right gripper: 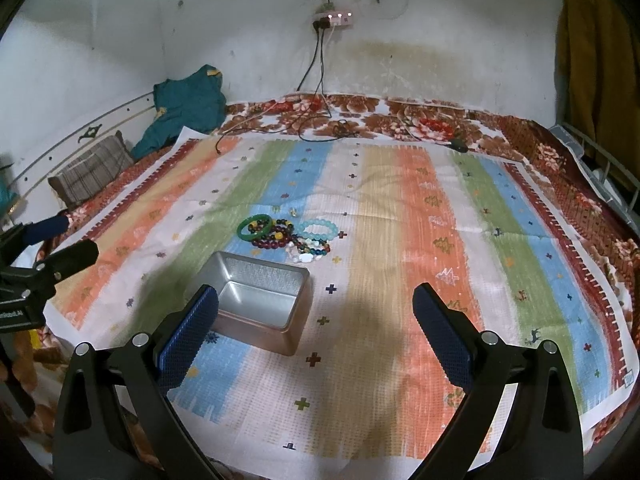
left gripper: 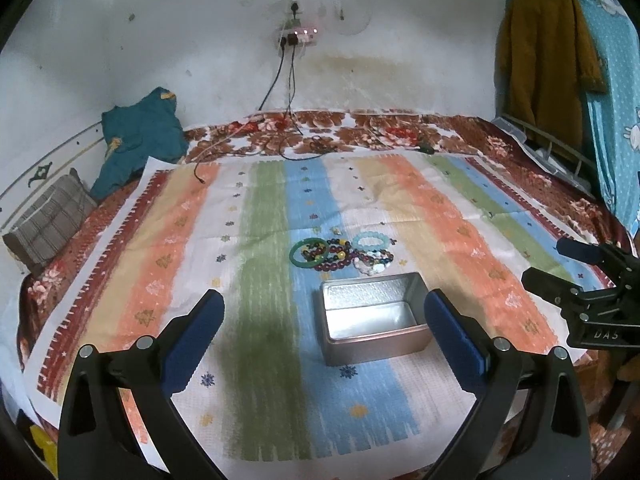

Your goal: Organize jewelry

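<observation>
Left tongs (left gripper: 324, 316) nearest the lens, spread wide, nothing between the blue pads. Right tongs (right gripper: 316, 312) same: wide apart, gripping nothing. Both hover above the bed; neither touches anything.

Tin box (left gripper: 372, 316), rectangular, metal, no lid on it, sits on the striped cloth (left gripper: 260, 240) just past the left tongs' right finger. In the right wrist view the box (right gripper: 260, 300) is beside the right tongs' left finger. Inside: bare metal floor and walls, nothing in it.

Jewelry all lies outside the box, in one cluster on the cloth just beyond its far edge:
- green bangle (left gripper: 307, 251), at the left end
- dark red bead bracelet (left gripper: 334, 265), overlapping the bangle
- pale blue bead bracelet (left gripper: 370, 241), at the right end
- white bead bracelet (left gripper: 370, 266), closest to the box
- more mixed-colour bead strands tangled in the middle; can't separate them

Pieces touch or overlap each other; none touches the box.

Cloth covers a floral blanket (left gripper: 360, 128) on the bed. Teal garment (left gripper: 140, 136) and plaid pillow (left gripper: 48, 224) at far left, against the wall. Power strip (left gripper: 296, 36) on the wall, cables dropping to the bed.
</observation>
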